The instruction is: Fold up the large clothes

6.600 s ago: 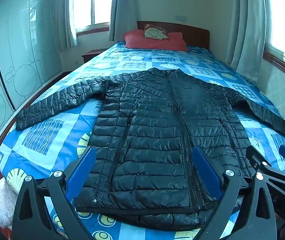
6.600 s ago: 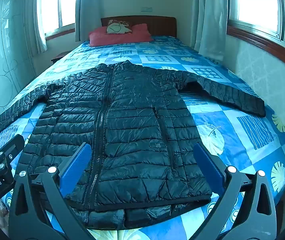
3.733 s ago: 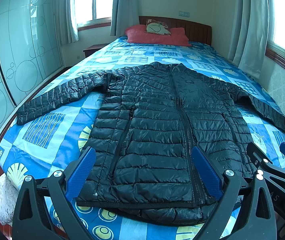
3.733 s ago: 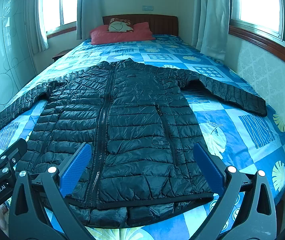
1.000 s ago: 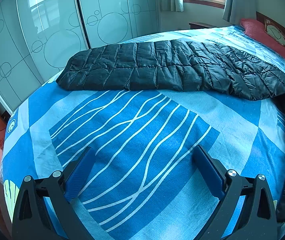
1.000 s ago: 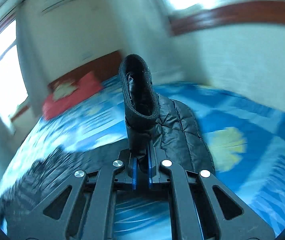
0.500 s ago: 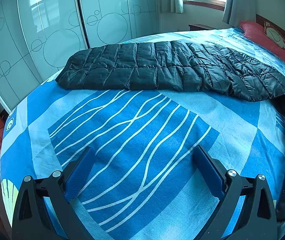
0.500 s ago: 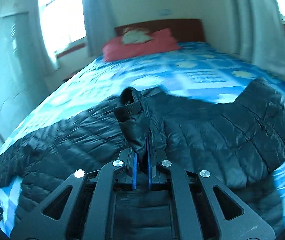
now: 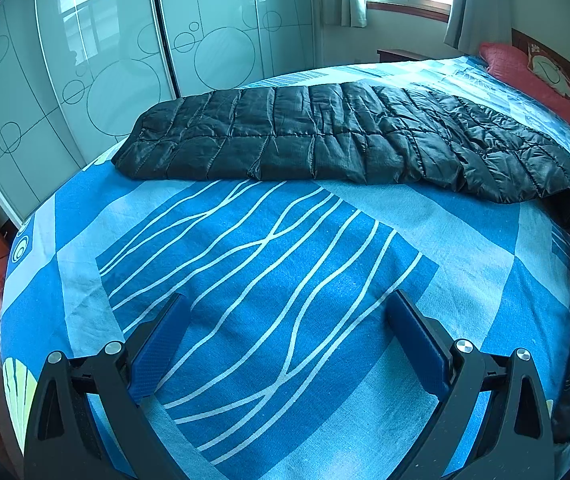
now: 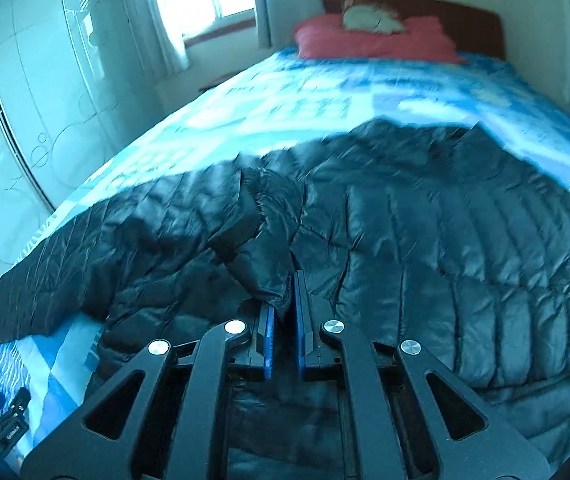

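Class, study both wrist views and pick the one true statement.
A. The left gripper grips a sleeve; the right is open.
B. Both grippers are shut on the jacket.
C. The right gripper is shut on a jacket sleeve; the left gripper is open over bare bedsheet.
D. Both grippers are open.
C: the right gripper pinches the sleeve between near-closed fingers, while the left gripper hangs wide open above the bedsheet, short of the other sleeve.

Bare bedsheet [image 9: 269, 264] lies before the sleeve [image 9: 285, 140].

Black quilted jacket [image 9: 325, 140], blue bedsheet [image 9: 265, 264] with white wavy lines, red pillow [image 10: 373, 38]
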